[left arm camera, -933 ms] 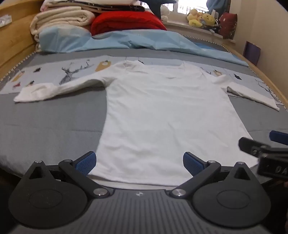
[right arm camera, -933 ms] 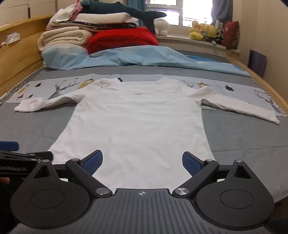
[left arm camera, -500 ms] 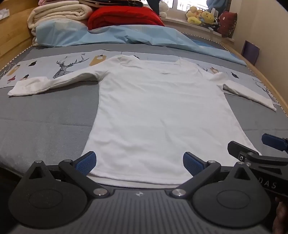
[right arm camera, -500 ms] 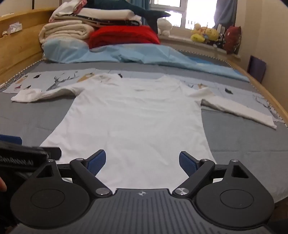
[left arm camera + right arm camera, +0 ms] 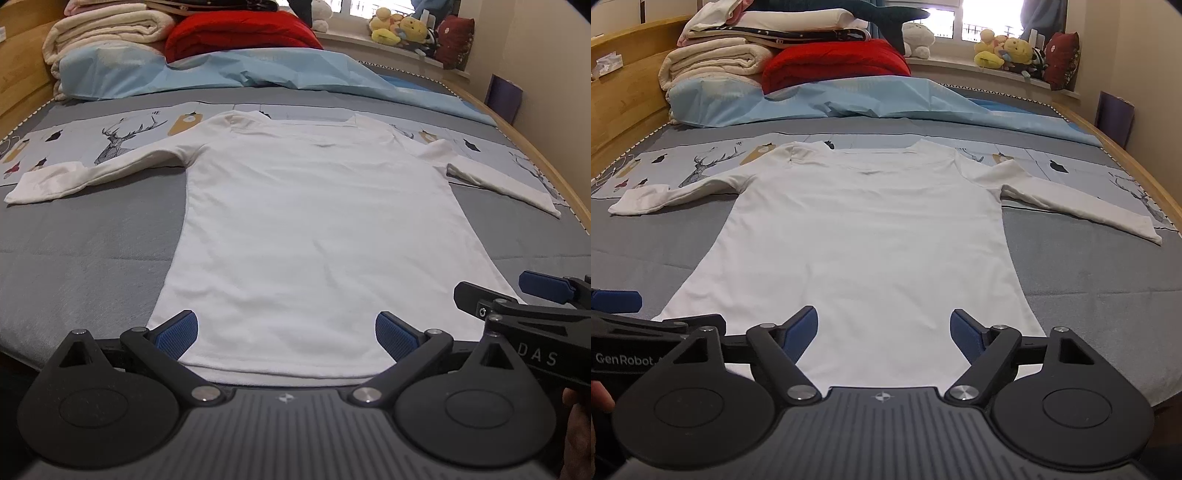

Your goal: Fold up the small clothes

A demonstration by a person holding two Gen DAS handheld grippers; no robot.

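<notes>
A white long-sleeved shirt [image 5: 314, 229] lay flat on the bed [image 5: 85, 258]. Left claw [image 5: 286, 334] and right claw [image 5: 884, 332] gaped empty at its hem; pinching seemingly one layer would skew the fold.

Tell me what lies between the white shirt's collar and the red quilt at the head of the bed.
In both views: past the white shirt comes a printed strip with deer, then grey bedcover, then a crumpled light blue sheet below the red quilt.

Bare grey bed [image 5: 85, 251] lies open on both sides of the shirt [image 5: 317, 229]. Piled bedding [image 5: 827, 62] blocks the far end, and the wooden rail [image 5: 1141, 173] probably hems the right sleeve.
</notes>
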